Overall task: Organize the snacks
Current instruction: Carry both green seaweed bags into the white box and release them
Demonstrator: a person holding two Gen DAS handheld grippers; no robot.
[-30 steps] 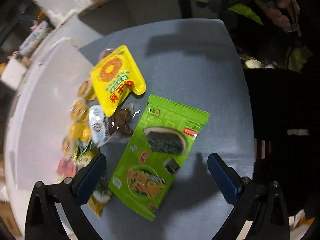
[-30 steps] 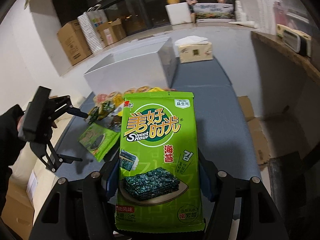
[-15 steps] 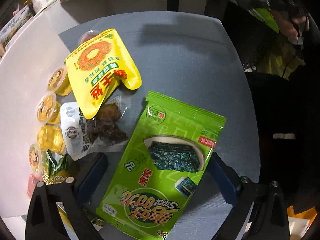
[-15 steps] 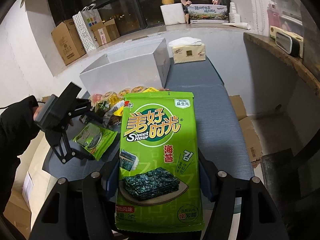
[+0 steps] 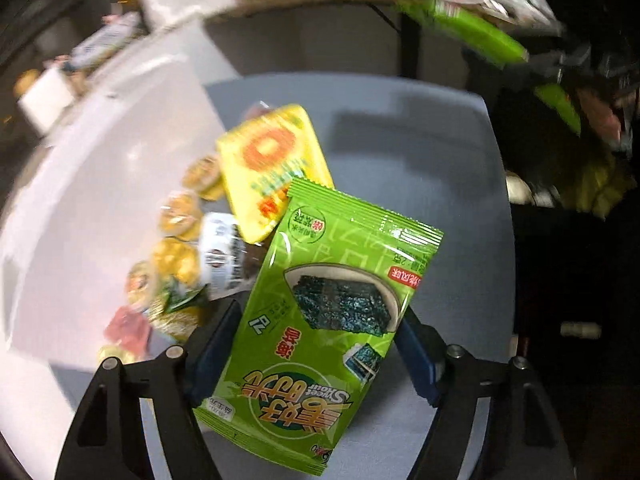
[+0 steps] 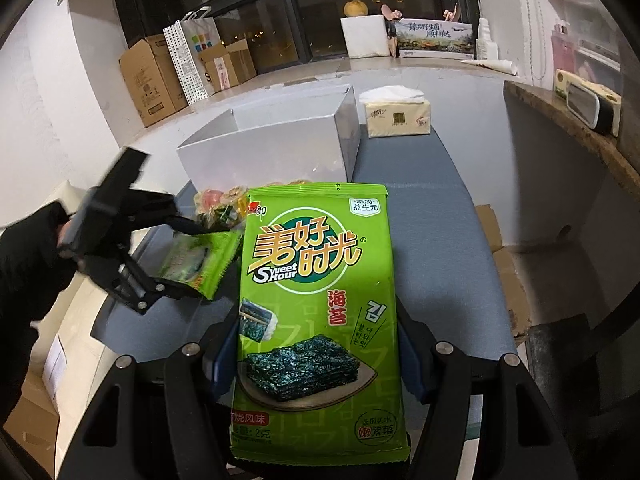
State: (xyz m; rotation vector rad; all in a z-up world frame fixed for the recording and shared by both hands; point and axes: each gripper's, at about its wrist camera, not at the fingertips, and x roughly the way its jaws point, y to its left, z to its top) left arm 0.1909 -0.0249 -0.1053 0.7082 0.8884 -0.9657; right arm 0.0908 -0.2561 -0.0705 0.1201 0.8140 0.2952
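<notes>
— Progress so far? Two green seaweed packets are held: one is clamped upright in the right hand-held gripper [image 6: 320,344], the second packet [image 5: 320,320] sits between the closing jaws of the left hand-held gripper [image 5: 316,348], lifted off the tabletop [image 5: 400,140].

— What is left? Likely most of it. A yellow bag [image 5: 272,176] and jelly cups [image 5: 176,212] are seen at ten o'clock of the second packet, beside the white box [image 6: 272,144].
</notes>
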